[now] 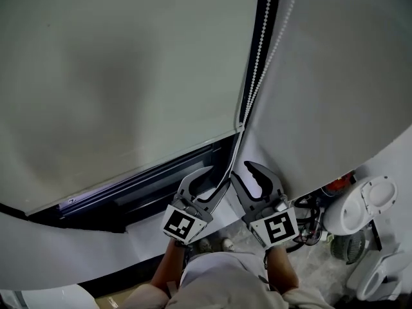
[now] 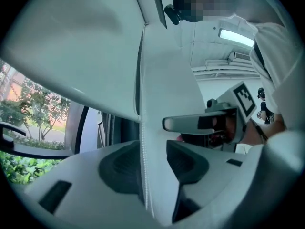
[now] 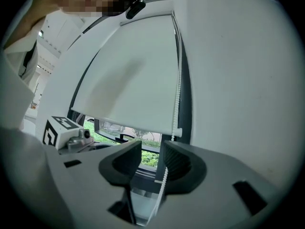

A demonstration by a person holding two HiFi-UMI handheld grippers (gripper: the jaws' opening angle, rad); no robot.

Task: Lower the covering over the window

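A pale roller blind (image 1: pixel 129 76) covers most of the window, and its bottom bar (image 1: pixel 148 163) hangs a little above the dark sill. A white bead chain (image 1: pixel 257 69) drops along the blind's right edge. My left gripper (image 1: pixel 215 179) and right gripper (image 1: pixel 241 171) are side by side at the chain's lower part. In the left gripper view the chain (image 2: pixel 142 171) passes between the open left gripper (image 2: pixel 153 149), close to its left pad. In the right gripper view the chain (image 3: pixel 178 94) runs down between the open right gripper (image 3: pixel 150 149), beside its right pad.
A white wall (image 1: pixel 335 76) stands right of the window. Below it on the floor are a white fan (image 1: pixel 373 205) and tangled cables (image 1: pixel 309 214). Trees show through the uncovered strip of glass (image 3: pixel 124 132). The person's sleeves are at the bottom of the head view.
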